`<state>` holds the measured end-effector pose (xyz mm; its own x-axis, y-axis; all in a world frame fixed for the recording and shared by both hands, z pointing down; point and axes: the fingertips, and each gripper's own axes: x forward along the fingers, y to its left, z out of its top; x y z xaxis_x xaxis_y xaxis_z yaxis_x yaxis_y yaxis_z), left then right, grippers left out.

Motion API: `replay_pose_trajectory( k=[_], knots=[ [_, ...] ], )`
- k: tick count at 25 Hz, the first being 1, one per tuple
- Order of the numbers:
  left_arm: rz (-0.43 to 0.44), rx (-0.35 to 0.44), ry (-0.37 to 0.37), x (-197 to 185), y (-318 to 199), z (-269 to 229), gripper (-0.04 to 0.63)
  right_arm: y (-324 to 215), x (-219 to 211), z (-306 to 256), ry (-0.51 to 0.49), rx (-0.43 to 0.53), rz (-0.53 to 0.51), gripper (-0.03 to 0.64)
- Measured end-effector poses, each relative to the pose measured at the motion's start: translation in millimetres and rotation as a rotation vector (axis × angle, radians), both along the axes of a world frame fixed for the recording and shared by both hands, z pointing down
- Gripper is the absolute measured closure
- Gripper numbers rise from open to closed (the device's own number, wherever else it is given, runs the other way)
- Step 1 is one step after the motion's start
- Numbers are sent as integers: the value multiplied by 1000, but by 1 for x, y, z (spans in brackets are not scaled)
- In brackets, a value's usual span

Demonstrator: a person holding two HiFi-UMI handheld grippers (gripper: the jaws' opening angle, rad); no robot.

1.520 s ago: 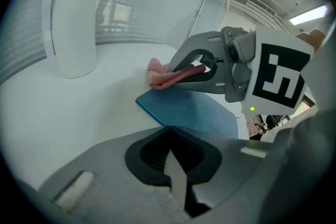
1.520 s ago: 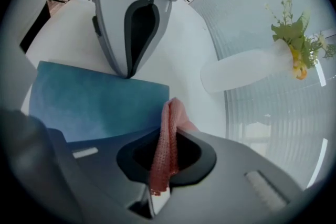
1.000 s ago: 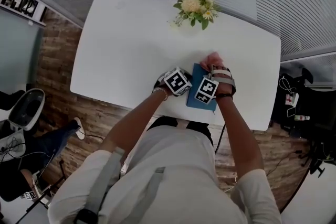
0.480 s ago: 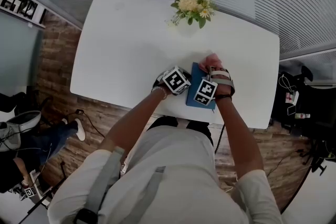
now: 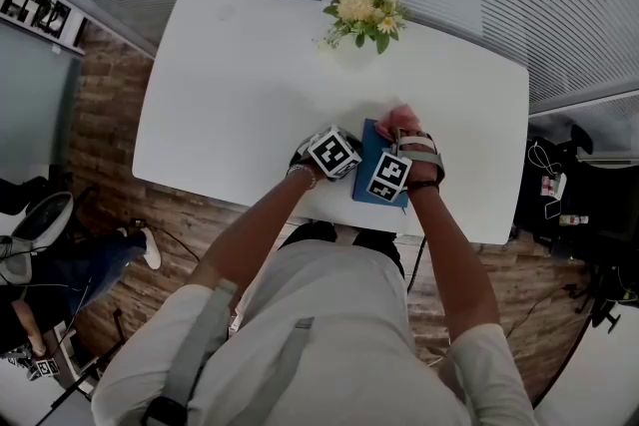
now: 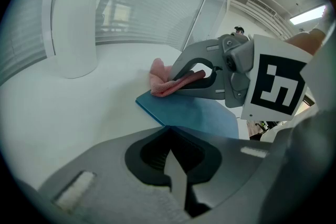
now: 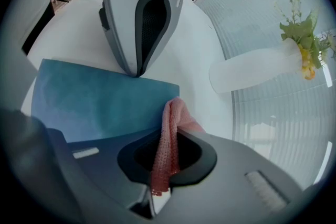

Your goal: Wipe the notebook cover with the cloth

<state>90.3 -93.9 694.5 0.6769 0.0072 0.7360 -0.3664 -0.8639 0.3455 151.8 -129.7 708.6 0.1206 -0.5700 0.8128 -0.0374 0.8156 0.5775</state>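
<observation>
My right tool (image 7: 169,132) is clamped on the pink cloth (image 7: 169,113). The cloth's bunched end sits at a corner of the blue notebook (image 7: 89,102). My left tool (image 6: 167,128) has its jaws together with nothing between them. Its tips are down at the notebook's edge, facing the right tool across the cover. The notebook lies flat on the white surface (image 5: 230,85), close to the edge nearest me. A vase of flowers (image 5: 365,10) stands at the far side of the surface, well apart from the notebook.
</observation>
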Motion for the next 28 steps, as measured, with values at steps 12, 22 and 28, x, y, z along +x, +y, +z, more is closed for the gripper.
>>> replay_pose_trajectory(
  k=[12, 22, 28],
  knots=[
    [-1, -1, -3, 0, -1, 2, 600, 5, 0, 2, -4, -9, 5, 611],
    [-1, 4, -1, 0, 0, 1, 600, 11, -1, 1, -9, -12, 9, 611],
    [-1, 5, 0, 0, 0, 2, 600, 14, -2, 2, -14, -12, 11, 611]
  ],
)
